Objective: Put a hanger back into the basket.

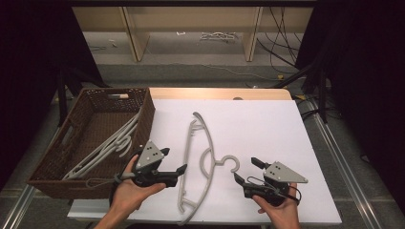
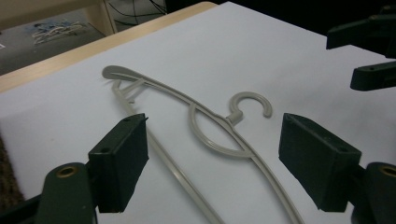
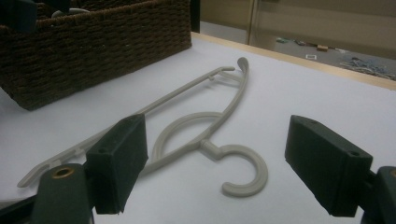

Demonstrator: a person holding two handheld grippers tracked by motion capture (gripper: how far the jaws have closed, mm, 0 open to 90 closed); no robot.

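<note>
grey plastic hanger point(image 1: 203, 162) lying flat on white table sheet point(image 1: 267, 124), hook point(image 1: 230, 163) turned toward right gripper point(image 1: 244, 171), one end near table's front edge. left gripper point(image 1: 174, 162) held just beside hanger's straight bar, jaws spread wide, nothing between them, hanger seen past its pads point(image 2: 122, 161). right gripper close to hook, jaws likewise spread and empty, apart from hanger. brown wicker basket point(image 1: 143, 125) at table's left, more hangers point(image 1: 107, 148) inside.
</note>
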